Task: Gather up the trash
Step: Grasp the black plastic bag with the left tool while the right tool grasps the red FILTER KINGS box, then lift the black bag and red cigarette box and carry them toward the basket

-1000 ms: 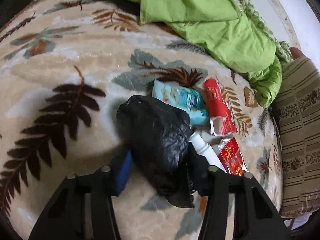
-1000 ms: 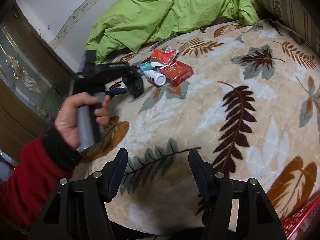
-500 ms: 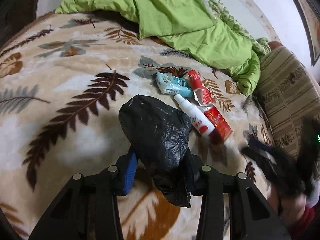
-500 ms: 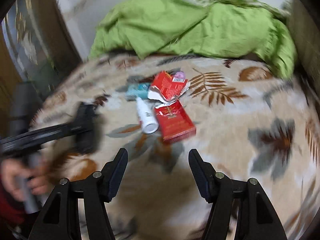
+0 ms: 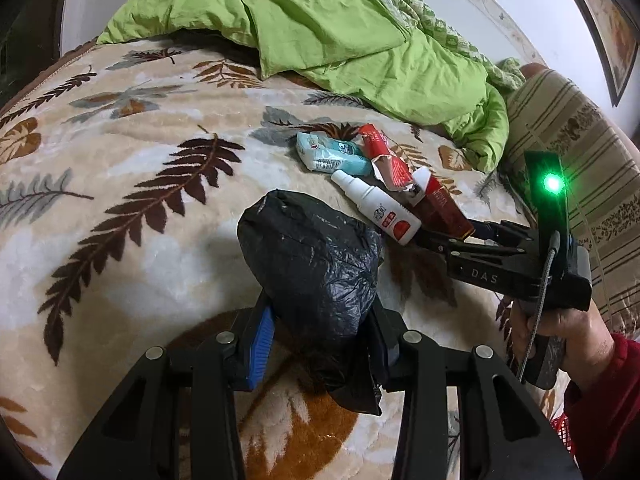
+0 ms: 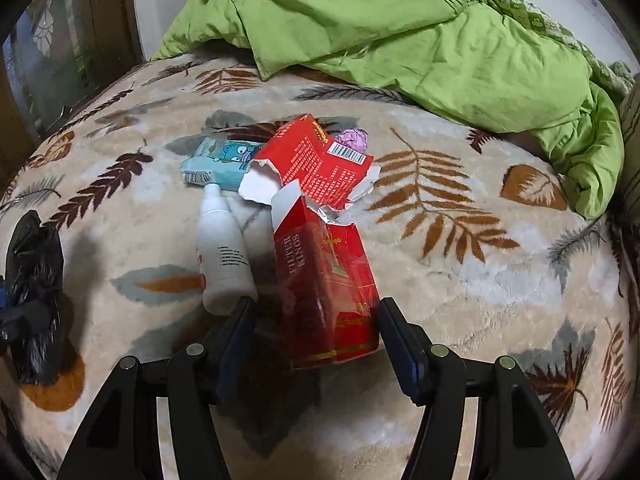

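Note:
My left gripper [image 5: 320, 340] is shut on a black plastic bag [image 5: 316, 268], held above the leaf-patterned blanket; the bag also shows in the right wrist view [image 6: 34, 300]. My right gripper [image 6: 316, 320] is open, its fingers on either side of a torn red cigarette carton [image 6: 326, 284], not closed on it. The right gripper also shows in the left wrist view [image 5: 452, 238]. Beside the carton lie a white bottle [image 6: 224, 256], a torn red box [image 6: 316, 160], a light blue tissue pack [image 6: 218, 164] and a small purple wad [image 6: 354, 140].
A crumpled green quilt [image 6: 420, 36] covers the far side of the bed. A striped pillow [image 5: 576, 160] lies at the right. A dark wooden door [image 6: 48, 52] stands at the left. A red basket edge [image 5: 562, 430] shows at the lower right.
My right gripper has swung in from far off and now straddles the red carton. My left gripper has pulled back from the trash pile with the black bag.

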### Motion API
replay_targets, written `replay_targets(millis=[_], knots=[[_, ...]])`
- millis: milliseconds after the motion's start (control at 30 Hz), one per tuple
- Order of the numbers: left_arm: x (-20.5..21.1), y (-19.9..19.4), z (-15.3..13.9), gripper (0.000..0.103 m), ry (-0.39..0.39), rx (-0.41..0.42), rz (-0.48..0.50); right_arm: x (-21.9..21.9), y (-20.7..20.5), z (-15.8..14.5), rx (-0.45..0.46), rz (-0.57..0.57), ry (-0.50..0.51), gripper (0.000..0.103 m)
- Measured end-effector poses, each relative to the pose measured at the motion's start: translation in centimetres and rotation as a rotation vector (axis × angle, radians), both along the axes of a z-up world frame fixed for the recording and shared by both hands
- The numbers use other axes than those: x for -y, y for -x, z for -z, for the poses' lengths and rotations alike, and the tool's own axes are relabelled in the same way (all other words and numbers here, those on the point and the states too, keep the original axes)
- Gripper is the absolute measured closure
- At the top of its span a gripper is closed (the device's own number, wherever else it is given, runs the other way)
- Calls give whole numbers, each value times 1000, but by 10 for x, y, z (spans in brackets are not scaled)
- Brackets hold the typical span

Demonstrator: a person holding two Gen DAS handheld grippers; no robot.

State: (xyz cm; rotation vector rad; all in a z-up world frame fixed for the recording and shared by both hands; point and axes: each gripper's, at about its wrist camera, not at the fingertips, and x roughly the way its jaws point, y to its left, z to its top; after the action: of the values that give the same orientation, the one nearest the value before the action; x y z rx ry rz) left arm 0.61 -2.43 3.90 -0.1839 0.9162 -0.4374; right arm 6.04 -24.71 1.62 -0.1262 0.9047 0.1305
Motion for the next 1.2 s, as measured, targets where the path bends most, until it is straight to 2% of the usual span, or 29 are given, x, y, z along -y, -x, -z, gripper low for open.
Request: replay_targets(millis=[133, 167, 200, 233, 300, 467, 700, 967, 1200], knots=[[2, 5, 0, 63, -3, 5, 8, 5, -1, -2, 14, 41, -22, 37], [2, 5, 0, 63, -5, 6, 9, 6, -1, -1, 16, 49, -25, 46], [3, 7, -1, 63, -9, 9, 10, 8, -2, -2, 13, 76, -21, 61], [3, 8, -1, 63, -13, 14, 11, 10, -2, -3, 14, 98, -25, 66], [4, 12, -4, 63, -13, 25, 14, 17, 4, -7, 24, 124, -96, 80], [4, 31, -10, 63, -17, 38, 34, 13, 40, -23, 74, 162, -173, 81], [-6, 71, -20, 63, -57, 82, 45, -21, 123, -42, 106, 146, -332, 80], [-25, 112, -32, 63, -81, 140, 32, -47, 189, -59, 187, 142, -346, 80], [-38, 131, -31, 63, -61, 146, 18, -48, 219, -54, 183, 178, -345, 80]])
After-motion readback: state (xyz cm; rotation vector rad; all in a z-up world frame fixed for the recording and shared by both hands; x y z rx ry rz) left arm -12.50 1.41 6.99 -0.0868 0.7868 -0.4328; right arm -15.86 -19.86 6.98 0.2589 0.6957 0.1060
